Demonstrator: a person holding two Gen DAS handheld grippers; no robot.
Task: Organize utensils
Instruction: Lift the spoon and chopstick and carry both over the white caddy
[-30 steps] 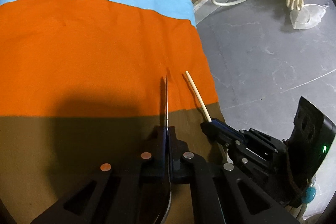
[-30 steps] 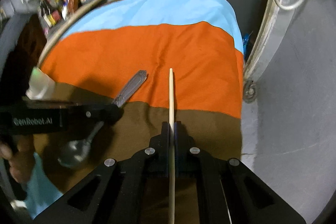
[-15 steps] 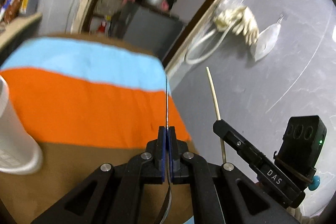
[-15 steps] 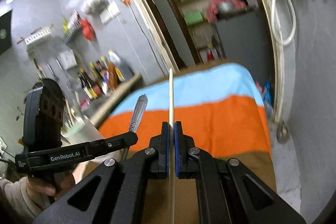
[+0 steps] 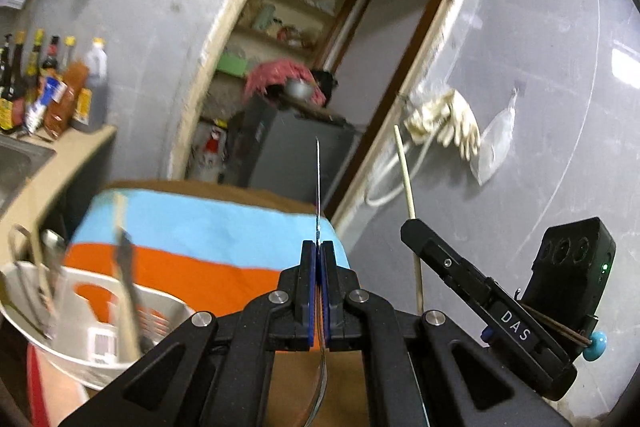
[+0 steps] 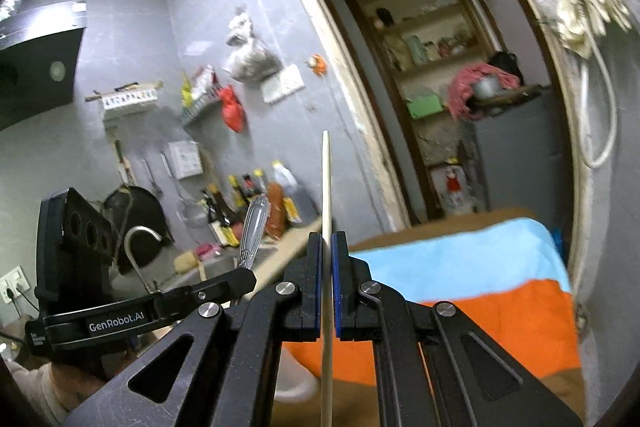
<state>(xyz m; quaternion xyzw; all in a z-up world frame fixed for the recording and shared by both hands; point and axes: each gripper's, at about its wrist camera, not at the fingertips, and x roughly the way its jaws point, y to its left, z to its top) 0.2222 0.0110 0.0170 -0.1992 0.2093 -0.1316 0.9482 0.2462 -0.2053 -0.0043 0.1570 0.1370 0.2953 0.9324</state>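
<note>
Left wrist view: left gripper clamps a spoon, right gripper a chopstick; striped cloth covers the table, a possibly white utensil holder near left.

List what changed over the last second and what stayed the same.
Both grippers rose off the striped orange, blue and brown cloth and tilted toward level. The white plastic utensil holder came into view at left. Unchanged: left gripper clamps the metal spoon, right gripper clamps the pale wooden chopstick.

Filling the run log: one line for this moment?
left gripper: shut on spoon | right gripper: shut on chopstick | white holder: utensils inside
</note>
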